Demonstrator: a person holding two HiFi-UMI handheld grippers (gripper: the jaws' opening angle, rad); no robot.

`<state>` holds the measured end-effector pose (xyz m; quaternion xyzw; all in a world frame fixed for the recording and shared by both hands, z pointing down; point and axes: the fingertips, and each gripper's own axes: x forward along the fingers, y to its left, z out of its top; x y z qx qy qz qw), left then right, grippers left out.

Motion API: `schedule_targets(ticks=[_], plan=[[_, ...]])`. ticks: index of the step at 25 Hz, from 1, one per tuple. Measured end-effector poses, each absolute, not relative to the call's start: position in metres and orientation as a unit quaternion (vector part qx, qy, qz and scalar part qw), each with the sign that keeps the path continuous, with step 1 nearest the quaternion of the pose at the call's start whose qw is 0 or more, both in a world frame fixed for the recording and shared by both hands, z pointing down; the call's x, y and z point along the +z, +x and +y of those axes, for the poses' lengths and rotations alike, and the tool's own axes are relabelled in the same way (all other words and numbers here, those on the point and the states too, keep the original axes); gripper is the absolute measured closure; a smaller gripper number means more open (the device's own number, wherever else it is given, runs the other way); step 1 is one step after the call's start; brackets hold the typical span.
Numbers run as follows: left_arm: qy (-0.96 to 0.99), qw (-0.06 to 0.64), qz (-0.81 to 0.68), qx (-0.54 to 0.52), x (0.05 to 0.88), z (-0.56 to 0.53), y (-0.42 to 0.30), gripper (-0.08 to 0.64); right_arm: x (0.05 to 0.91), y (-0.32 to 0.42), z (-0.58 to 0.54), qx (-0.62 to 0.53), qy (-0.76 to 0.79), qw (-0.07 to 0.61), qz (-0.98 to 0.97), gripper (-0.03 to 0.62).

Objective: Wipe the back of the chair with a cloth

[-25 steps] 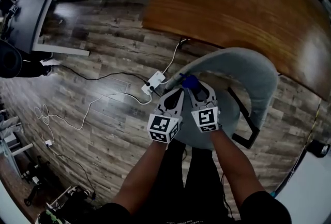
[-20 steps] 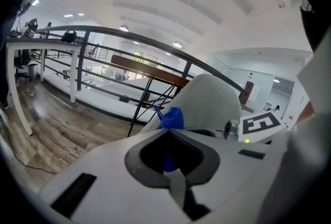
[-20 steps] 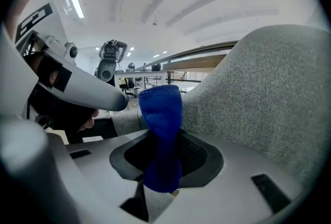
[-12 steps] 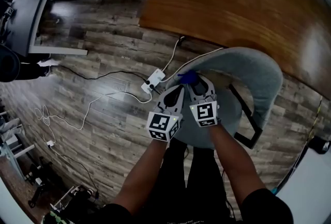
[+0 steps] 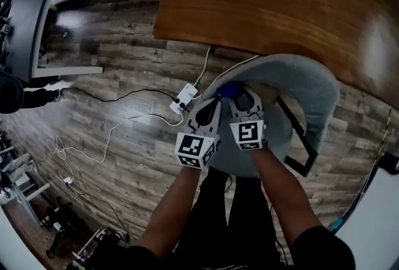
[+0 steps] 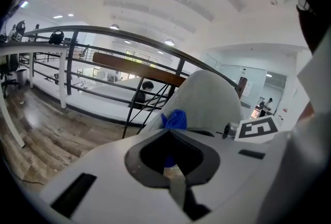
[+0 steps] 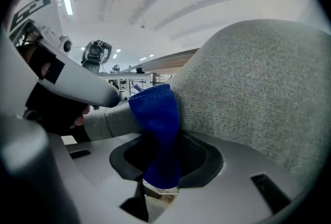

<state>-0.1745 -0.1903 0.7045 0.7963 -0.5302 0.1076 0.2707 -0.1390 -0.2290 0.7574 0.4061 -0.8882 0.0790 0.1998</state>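
Observation:
The grey fabric chair point(image 5: 299, 78) stands by the table, its curved back point(image 7: 258, 93) facing me. A blue cloth point(image 5: 230, 89) is bunched in my right gripper point(image 5: 241, 99), which is shut on it and presses it against the inner left side of the back. In the right gripper view the cloth point(image 7: 155, 130) sticks up from the jaws and touches the fabric. My left gripper point(image 5: 209, 108) hovers just left of the right one over the seat. Its jaws are shut with nothing between them. In the left gripper view the cloth point(image 6: 175, 119) shows beyond them.
A large wooden table point(image 5: 280, 0) lies just beyond the chair. A white power strip point(image 5: 184, 99) and trailing cables lie on the plank floor to the left. A dark desk point(image 5: 25, 19) stands far left. The chair's black frame point(image 5: 305, 147) juts out at the right.
Both grippers stayed side by side and edged slightly farther along the chair back with the cloth. The head camera shifted a little.

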Motion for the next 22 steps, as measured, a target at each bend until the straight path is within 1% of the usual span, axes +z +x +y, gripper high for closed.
schedule_targets(ticks=[6,13,22], plan=[[0.807,0.269,-0.513,0.115,0.709,-0.194,-0.159,0.561,0.761,-0.113,-0.242,0.094,0.452,0.191,-0.866,0.476],[0.816,0.272,-0.492,0.134,0.72,-0.192,-0.142,0.561,0.757,-0.06,-0.258,0.124,0.538,0.172,-0.816,0.476],[0.824,0.254,-0.487,0.137,0.729,-0.217,-0.113,0.561,0.762,-0.004,-0.263,0.128,0.587,0.166,-0.782,0.476]])
